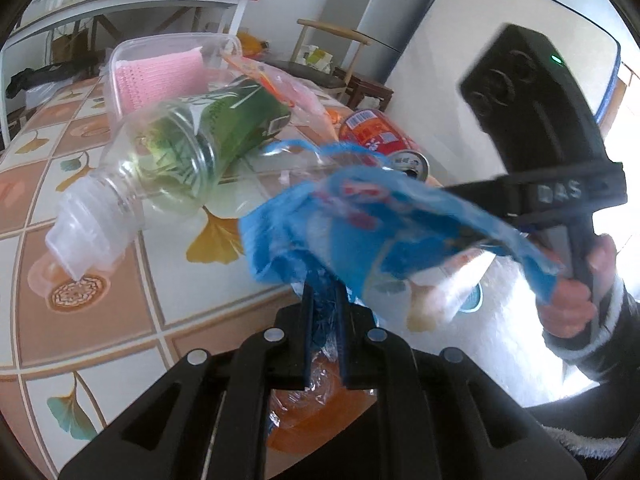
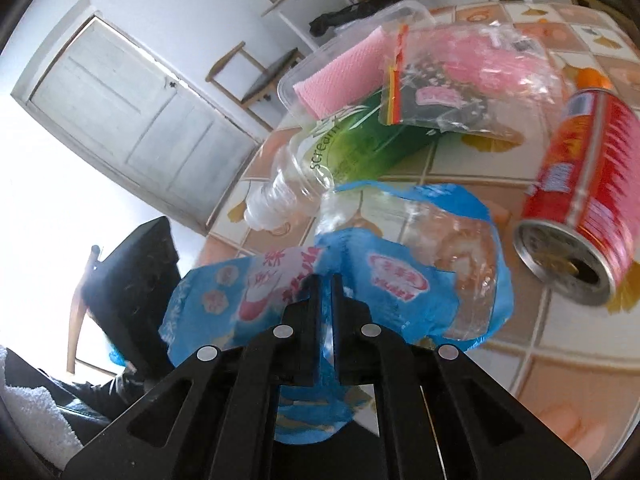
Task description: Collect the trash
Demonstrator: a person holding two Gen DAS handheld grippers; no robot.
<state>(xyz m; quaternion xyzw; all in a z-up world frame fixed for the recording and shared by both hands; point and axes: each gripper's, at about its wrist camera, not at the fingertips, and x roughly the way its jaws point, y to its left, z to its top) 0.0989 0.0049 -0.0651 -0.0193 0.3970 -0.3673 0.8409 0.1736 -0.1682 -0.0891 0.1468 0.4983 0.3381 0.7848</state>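
A tiled table [image 1: 120, 300] near a white door [image 2: 120, 108] holds the litter. Both grippers pinch one blue wrapper [image 2: 400, 280]: left gripper [image 1: 324, 300] and right gripper [image 2: 326, 280], jaws narrow on plastic, lifting it over the table's near edge. Left to collect, I judge: bottle [image 1: 180, 152], can [image 2: 580, 200], clear bag [image 2: 460, 92], tub [image 1: 152, 64]. Open room lies off the edge; the can sits near the wrapper.

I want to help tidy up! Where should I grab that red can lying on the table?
Grip the red metal drink can across the middle of its round body, coming from above. It lies on its side on the tiled table with the open end facing the camera, so its curved sides are free; that rim is probably awkward to pinch.
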